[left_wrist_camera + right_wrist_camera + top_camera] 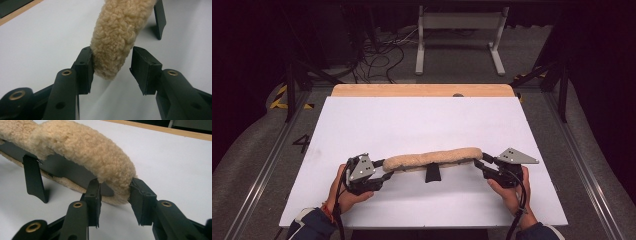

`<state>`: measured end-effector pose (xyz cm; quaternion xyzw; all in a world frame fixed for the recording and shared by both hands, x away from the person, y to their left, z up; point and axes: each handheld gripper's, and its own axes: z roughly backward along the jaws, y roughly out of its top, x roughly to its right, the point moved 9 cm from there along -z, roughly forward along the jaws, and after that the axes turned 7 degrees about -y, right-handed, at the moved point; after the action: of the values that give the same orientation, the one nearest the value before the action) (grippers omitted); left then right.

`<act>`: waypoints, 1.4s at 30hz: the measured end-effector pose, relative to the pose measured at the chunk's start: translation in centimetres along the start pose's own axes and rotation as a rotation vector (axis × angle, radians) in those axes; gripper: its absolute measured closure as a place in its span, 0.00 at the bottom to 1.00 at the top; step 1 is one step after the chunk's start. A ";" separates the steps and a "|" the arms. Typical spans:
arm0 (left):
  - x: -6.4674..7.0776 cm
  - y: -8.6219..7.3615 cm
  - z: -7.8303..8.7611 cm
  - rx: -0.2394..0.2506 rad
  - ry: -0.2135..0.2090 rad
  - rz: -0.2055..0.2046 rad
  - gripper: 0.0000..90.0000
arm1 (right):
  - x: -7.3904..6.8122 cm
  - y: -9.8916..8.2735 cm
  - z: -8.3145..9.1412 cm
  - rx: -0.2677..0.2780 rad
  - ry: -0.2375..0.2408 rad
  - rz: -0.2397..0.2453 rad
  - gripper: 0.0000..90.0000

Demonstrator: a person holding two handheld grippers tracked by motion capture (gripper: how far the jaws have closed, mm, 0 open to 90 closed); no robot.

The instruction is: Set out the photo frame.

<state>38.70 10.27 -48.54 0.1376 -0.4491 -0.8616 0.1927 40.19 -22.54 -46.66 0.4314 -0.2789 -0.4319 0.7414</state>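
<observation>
A long tan fleece pad [432, 158] with a dark inner strip lies across the white board, slightly arched, and a black tab [432, 173] hangs from its middle. My left gripper [384, 170] is at its left end. In the left gripper view that end [117, 32] sits between the jaws of the left gripper [112, 67]: one pad touches the fleece, the other stands just off it. My right gripper [479, 162] is at the right end. In the right gripper view both pads of the right gripper [115, 197] press the fleece [80, 147] and its dark strip.
The white board [422, 120] rests on a wooden tabletop whose far edge [422, 90] shows beyond it. Behind the table a white metal stand [459, 40] and loose cables lie on the floor. The black tab [33, 180] touches the board.
</observation>
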 end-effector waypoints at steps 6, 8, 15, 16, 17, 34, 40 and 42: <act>0.2 0.0 0.1 -0.004 0.000 -0.005 0.63 | 0.2 0.2 -0.3 -0.007 -0.009 0.014 0.68; 0.3 0.0 0.2 -0.003 0.001 -0.003 0.63 | 0.2 0.2 -0.4 -0.010 -0.012 0.013 0.68; 0.7 0.1 0.3 -0.004 -0.016 -0.019 0.64 | 0.4 0.5 -0.9 -0.017 -0.020 0.012 0.68; 0.7 0.1 0.3 0.001 -0.018 -0.017 0.64 | 0.5 0.5 -1.0 -0.021 -0.023 0.017 0.68; 0.7 0.1 0.3 0.001 -0.018 -0.017 0.64 | 0.5 0.5 -1.0 -0.021 -0.023 0.017 0.68; 2.2 0.3 0.4 -0.012 -0.018 -0.083 0.71 | 1.2 1.5 -2.6 -0.048 -0.028 -0.012 0.69; 3.3 0.3 0.5 -0.015 -0.013 -0.118 0.73 | 1.3 2.0 -3.3 -0.055 -0.054 0.012 0.70; 3.5 0.3 0.5 -0.015 -0.011 -0.127 0.73 | 1.4 2.0 -3.5 -0.057 -0.052 0.013 0.70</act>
<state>35.49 8.89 -48.21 0.1595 -0.4341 -0.8761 0.1362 44.37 -21.86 -46.46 0.3967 -0.2886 -0.4459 0.7487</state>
